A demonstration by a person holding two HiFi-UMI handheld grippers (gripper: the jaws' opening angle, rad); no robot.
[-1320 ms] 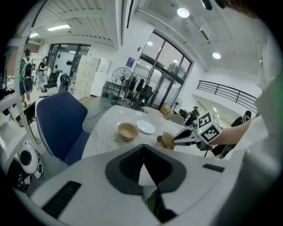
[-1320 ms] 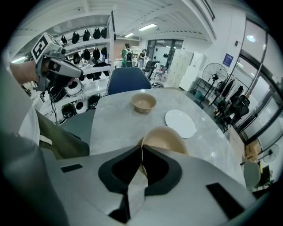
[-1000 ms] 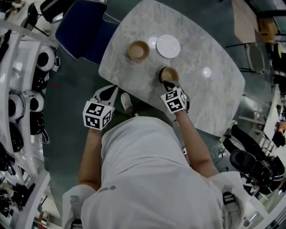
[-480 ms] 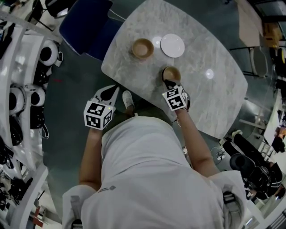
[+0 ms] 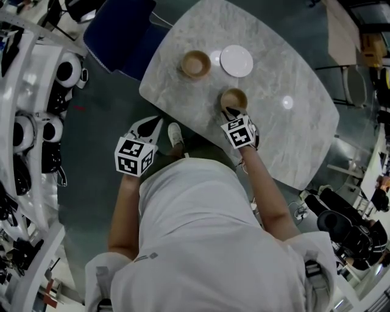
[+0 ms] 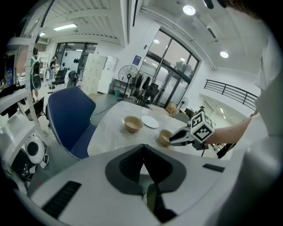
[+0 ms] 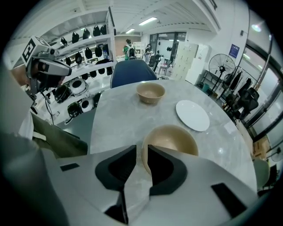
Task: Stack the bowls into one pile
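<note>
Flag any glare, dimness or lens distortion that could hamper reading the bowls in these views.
Head view: dim overall, edges bowed, two glare spots on the table, yet near bowl and far bowl legible. Left gripper view: strong fisheye, black corners, bright ceiling lights; both bowls small. Right gripper view: round vignette, both bowls and plate sharp.

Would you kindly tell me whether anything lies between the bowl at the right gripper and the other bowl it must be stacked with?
Nothing visible does. Only bare marble table lies between the near bowl, whose rim the right gripper straddles, and the far bowl. The white plate sits beside the far bowl, off that line.
</note>
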